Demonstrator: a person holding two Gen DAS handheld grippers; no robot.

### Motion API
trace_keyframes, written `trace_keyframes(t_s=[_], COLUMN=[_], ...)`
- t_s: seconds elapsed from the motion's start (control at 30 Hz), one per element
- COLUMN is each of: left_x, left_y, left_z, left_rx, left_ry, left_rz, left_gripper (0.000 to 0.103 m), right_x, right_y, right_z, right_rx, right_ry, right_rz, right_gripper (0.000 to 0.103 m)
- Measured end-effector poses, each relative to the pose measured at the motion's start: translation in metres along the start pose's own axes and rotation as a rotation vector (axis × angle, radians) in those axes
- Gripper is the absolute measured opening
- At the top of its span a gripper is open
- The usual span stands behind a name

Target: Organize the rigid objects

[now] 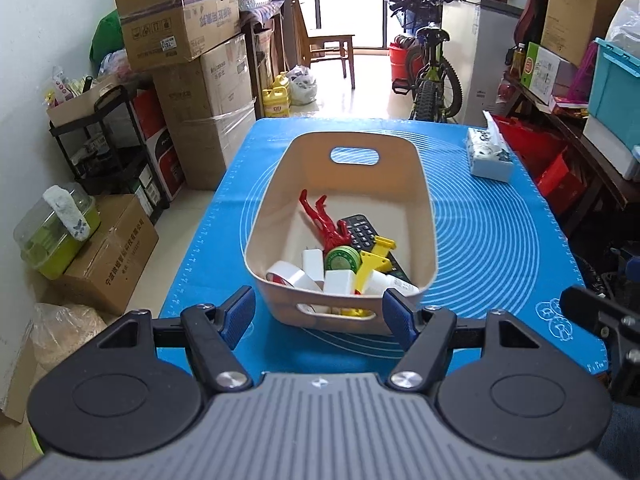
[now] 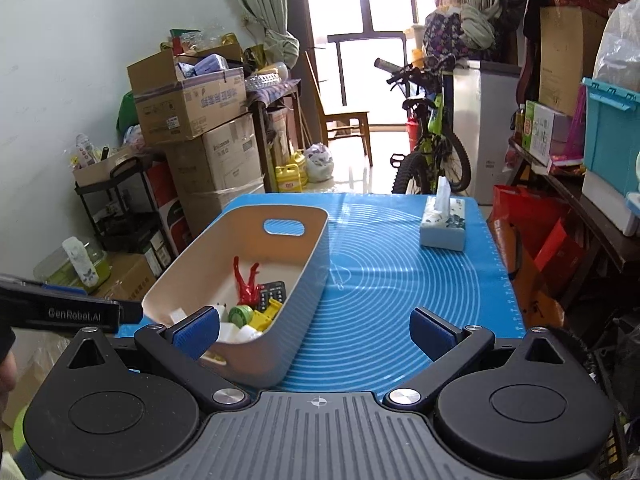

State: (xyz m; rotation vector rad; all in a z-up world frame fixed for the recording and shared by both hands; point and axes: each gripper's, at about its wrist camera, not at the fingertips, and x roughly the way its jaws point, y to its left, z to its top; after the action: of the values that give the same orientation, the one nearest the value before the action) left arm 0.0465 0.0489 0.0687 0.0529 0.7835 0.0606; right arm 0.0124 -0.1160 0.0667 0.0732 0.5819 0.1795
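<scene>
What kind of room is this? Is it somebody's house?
Probably a home, in a room used for storage. Stacked cardboard boxes line the wall, a bike is parked by the bright doorway, and a table with a blue mat holds a bin of small household things.

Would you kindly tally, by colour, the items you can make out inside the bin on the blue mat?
Red: 1, toy figure
Black: 1, remote control
Green: 1, tape roll
Yellow: 2, plastic scrapers
White: 4, tape roll, two blocks, bottle
Total: 9 in the bin; more may be hidden beneath.
</scene>
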Motion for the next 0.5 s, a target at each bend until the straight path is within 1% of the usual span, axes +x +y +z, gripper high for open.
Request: trace_keyframes(t_s=[0.23,0.5], left_x=[-0.005,-0.007], left_y=[-0.015,-0.021], left_z=[-0.029,-0.059], left_rx=[0.01,0.027], left_ry=[0.003,0.003], left_rz=[-0.018,-0.024], left_gripper=[0.071,0.071], right_x=[-0.019,-0.032], right_y=[-0.006,-0.003], right_z=[-0.027,-0.052], right_rx=[0.025,0.029], right_ry=[-0.001,-0.008], right_rz=[0.008,-0.002], right_gripper=[0.1,0.1])
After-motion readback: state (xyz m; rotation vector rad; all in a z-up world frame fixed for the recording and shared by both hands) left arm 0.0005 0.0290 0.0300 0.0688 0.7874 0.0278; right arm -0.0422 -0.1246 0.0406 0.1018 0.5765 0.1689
